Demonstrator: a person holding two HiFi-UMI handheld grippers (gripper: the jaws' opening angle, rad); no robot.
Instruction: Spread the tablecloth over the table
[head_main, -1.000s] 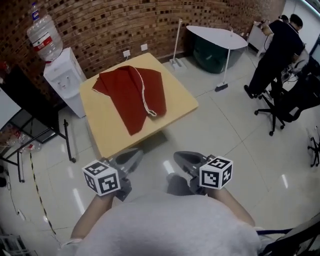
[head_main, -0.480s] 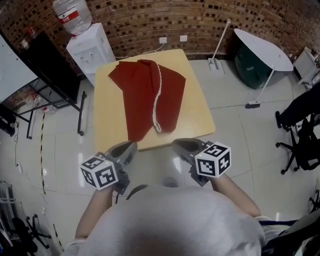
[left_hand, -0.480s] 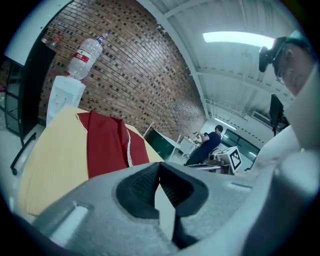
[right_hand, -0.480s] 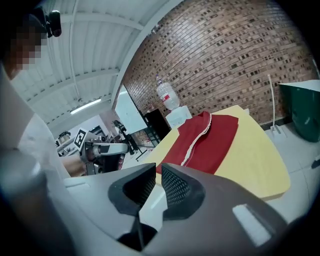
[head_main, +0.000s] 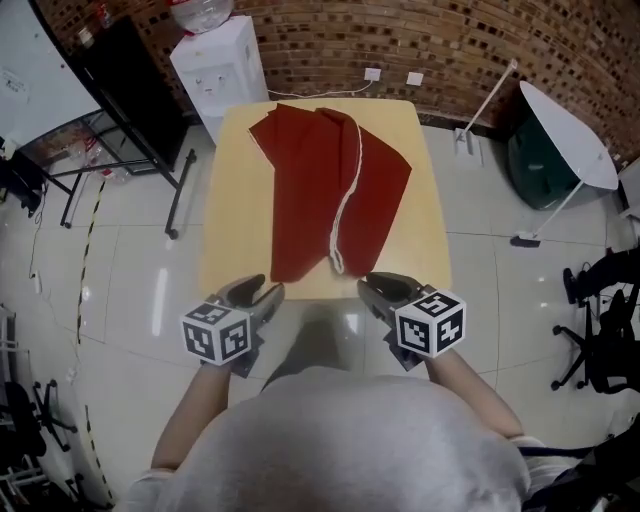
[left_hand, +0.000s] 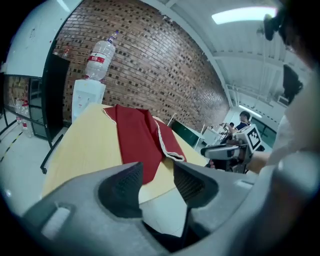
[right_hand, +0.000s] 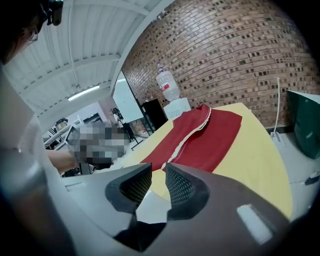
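Now left gripper (head_main: 262, 291) and right gripper (head_main: 372, 285) have reached the pale wooden surface (head_main: 226, 232), jaws freshly parted and empty, likely poised to seize the folded red tablecloth (head_main: 322, 185).

No readable text, water bottle (left_hand: 104, 49), red label (left_hand: 95, 60) too blurred

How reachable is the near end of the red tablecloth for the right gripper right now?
Probably yes. The right gripper hovers just off the near edge of the table, pointing at the red tablecloth, whose near end lies right ahead with nothing between. Its jaws have just been opening and are empty.
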